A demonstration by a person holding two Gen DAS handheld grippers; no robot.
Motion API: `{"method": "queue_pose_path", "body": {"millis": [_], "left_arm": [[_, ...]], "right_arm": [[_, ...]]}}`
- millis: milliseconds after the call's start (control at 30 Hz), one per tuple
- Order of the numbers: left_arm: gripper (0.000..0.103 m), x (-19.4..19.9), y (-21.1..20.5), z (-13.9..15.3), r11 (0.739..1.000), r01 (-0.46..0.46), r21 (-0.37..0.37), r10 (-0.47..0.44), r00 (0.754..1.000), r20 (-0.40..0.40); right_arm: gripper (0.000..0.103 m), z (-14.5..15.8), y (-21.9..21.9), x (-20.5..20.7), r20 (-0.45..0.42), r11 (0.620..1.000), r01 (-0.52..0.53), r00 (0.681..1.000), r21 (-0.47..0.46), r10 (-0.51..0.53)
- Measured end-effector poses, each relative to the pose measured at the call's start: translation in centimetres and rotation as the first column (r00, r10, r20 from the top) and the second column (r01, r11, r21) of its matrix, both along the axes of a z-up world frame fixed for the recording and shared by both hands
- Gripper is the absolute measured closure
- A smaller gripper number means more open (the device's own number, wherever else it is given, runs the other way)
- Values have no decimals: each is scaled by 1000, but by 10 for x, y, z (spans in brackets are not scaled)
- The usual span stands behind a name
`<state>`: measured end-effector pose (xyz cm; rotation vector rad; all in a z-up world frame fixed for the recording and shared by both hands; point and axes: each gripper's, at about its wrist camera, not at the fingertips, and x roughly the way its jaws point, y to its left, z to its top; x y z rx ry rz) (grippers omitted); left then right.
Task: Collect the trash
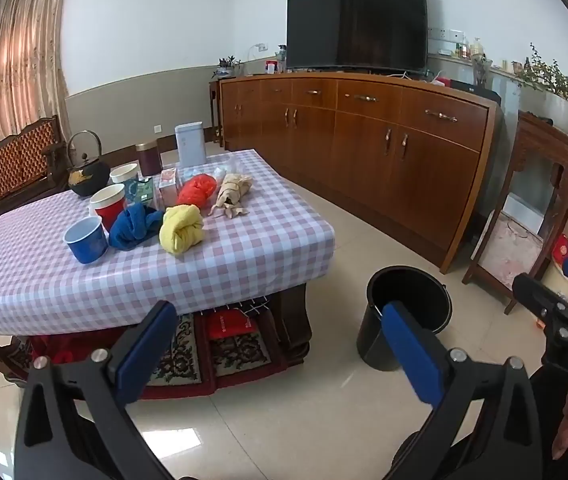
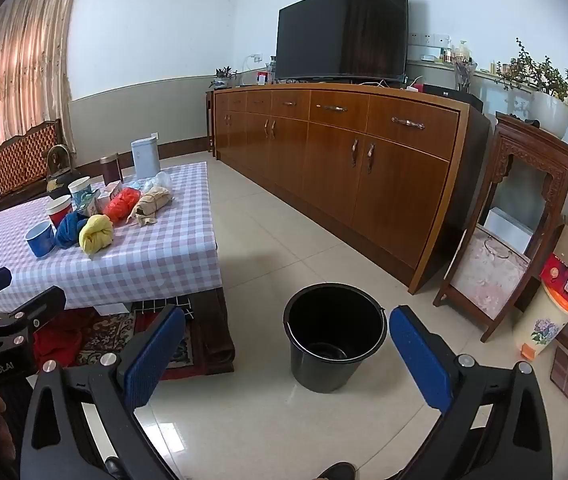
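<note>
A low table with a checked cloth [image 1: 244,256] [image 2: 156,264] holds a yellow cloth ball [image 1: 181,229] [image 2: 95,232], a blue cloth ball [image 1: 134,226] [image 2: 68,229], an orange ball [image 1: 197,189] [image 2: 123,204], a crumpled beige wrapper [image 1: 234,191] [image 2: 152,205], paper cups [image 1: 86,239] [image 2: 40,238] and small cartons [image 1: 170,186]. A black bucket [image 1: 407,316] [image 2: 333,340] stands empty on the floor to the table's right. My left gripper [image 1: 280,344] is open and empty, in front of the table. My right gripper [image 2: 287,356] is open and empty, just before the bucket.
A black kettle [image 1: 86,176], a dark tin [image 1: 148,159] and a white canister [image 1: 190,145] stand at the table's back. A long wooden sideboard [image 2: 343,160] with a TV runs along the wall. A carved stand [image 2: 511,224] and boxes sit at right. Tiled floor lies around the bucket.
</note>
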<state>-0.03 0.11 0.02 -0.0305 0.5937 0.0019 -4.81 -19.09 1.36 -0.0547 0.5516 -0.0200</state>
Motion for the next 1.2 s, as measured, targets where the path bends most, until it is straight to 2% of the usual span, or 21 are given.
{"method": "queue_pose_path", "body": {"millis": [1200], "left_arm": [[0, 2, 0, 0, 1000, 1, 7, -1, 1000, -7]], "right_arm": [[0, -1, 1, 2, -6, 1000, -2, 1000, 7, 2]]}}
